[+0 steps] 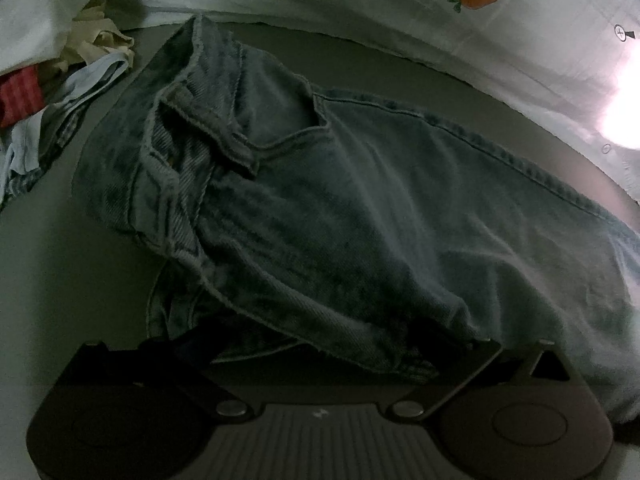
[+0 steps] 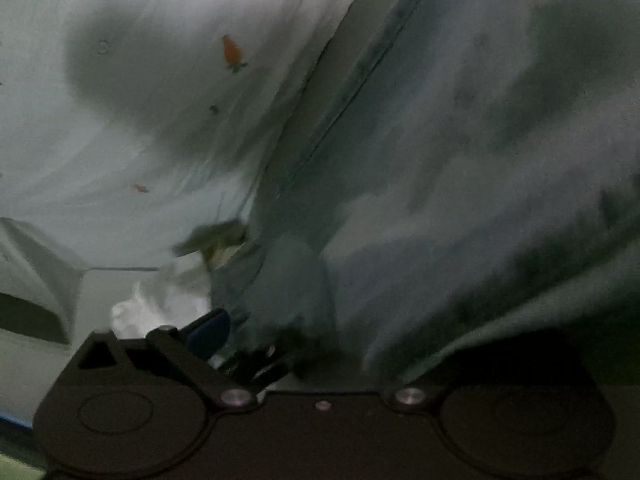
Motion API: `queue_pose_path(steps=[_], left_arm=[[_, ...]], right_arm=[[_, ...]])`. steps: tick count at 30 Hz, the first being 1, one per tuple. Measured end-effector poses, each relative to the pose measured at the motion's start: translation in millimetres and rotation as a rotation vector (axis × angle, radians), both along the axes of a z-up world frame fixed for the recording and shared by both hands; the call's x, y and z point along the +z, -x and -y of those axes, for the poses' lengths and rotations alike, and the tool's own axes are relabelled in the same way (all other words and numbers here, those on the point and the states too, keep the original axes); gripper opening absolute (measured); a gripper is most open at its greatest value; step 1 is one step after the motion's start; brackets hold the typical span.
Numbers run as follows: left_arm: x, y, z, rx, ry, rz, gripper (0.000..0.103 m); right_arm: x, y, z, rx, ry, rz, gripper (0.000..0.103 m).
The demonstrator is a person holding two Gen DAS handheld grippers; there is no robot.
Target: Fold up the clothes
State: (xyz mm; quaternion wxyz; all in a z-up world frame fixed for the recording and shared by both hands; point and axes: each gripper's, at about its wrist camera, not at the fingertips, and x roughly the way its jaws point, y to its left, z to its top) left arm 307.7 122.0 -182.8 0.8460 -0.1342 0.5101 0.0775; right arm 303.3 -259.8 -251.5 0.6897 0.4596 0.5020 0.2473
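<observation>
A pair of light blue jeans lies across a grey surface, waistband and pockets at the left, legs running off to the right. My left gripper sits at the jeans' near edge; denim drapes over its fingers and hides them, and it looks shut on the fabric. In the right wrist view the jeans fill the right side, blurred, and hang over my right gripper, which looks shut on the denim. One blue fingertip shows at the left.
A pile of other clothes, white, cream and red, lies at the far left. A white sheet with carrot prints borders the far side; it also shows in the right wrist view.
</observation>
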Motion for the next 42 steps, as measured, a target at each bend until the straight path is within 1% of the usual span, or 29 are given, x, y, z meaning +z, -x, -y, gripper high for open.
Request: queue_pose_path(steps=[3,5,6,7,8,9,10,11,13,15,16,18,20,22,25,26,27,28,29,31,33,34,35,37,38,39,40,41,42], left_arm=[[-2,1,0,-0.007,-0.001,0.001,0.103],[-2,2,-1,-0.013,-0.001,0.003,0.103],[-3,3,-2,-0.015,0.004,0.004,0.103],[-4,3,-3,-0.014,0.011,0.004,0.103],[-4,3,-4,-0.012,0.017,0.005,0.103],[-5,3,-6,-0.011,0.024,0.005,0.103],[-6,4,-6,-0.008,0.030,0.006,0.103],[-6,4,-7,-0.007,0.033,0.008,0.103],[-6,6,-7,-0.004,0.038,0.009,0.103],[-6,9,-9,0.003,0.047,0.007,0.103],[-6,11,-10,0.006,0.056,0.005,0.103],[-6,18,-14,0.024,0.095,0.010,0.102],[-6,28,-22,0.048,0.150,0.011,0.101],[-5,37,-31,0.069,0.205,0.033,0.101],[2,51,-42,0.098,0.254,0.080,0.099],[4,53,-44,0.108,0.254,0.097,0.099],[7,56,-47,0.117,0.254,0.115,0.099],[9,58,-50,0.130,0.250,0.136,0.099],[11,58,-53,0.145,0.246,0.151,0.099],[12,58,-59,0.178,0.238,0.169,0.099],[12,59,-64,0.204,0.223,0.177,0.100],[13,58,-66,0.208,0.210,0.179,0.100],[13,57,-68,0.212,0.197,0.181,0.100],[13,55,-70,0.218,0.172,0.177,0.100],[12,54,-71,0.219,0.159,0.172,0.100],[11,53,-71,0.218,0.150,0.168,0.100],[10,51,-72,0.216,0.142,0.165,0.100],[9,50,-72,0.214,0.133,0.161,0.100],[8,49,-72,0.211,0.127,0.161,0.100]], right_arm=[[-12,18,14,-0.013,-0.089,-0.054,0.092],[-20,30,23,-0.022,-0.148,-0.091,0.082],[-24,35,27,-0.027,-0.170,-0.108,0.080],[-25,35,27,-0.034,-0.161,-0.118,0.073],[-26,36,28,-0.040,-0.151,-0.129,0.061],[-28,36,28,-0.047,-0.142,-0.140,0.056],[-29,37,29,-0.055,-0.136,-0.151,0.046],[-31,38,33,-0.067,-0.148,-0.165,0.041],[-32,42,36,-0.083,-0.155,-0.185,0.038],[-21,46,41,-0.058,-0.108,-0.157,0.038],[-12,46,40,-0.029,-0.067,-0.131,0.039],[7,48,41,0.038,-0.005,-0.060,0.034],[33,55,37,0.084,0.049,0.054,0.023],[59,63,33,0.115,0.126,0.172,0.011],[86,58,14,0.067,0.381,0.381,0.011],[92,56,6,0.056,0.476,0.456,0.011],[94,54,-5,0.063,0.604,0.530,0.011],[93,51,-15,0.081,0.713,0.576,0.011],[85,46,-25,0.107,0.825,0.611,0.011],[63,33,-37,0.118,0.946,0.607,0.011],[40,26,-34,0.120,0.993,0.556,0.016],[29,25,-30,0.115,1.007,0.541,0.025],[23,29,-26,0.082,1.000,0.581,0.036],[16,38,-24,0.062,1.021,0.645,0.038],[13,42,-25,0.049,1.038,0.660,0.046],[12,44,-25,0.015,1.062,0.655,0.057],[12,41,-25,-0.041,1.086,0.623,0.084],[10,40,-19,-0.101,1.094,0.579,0.102],[9,40,-18,-0.106,1.088,0.582,0.103]])
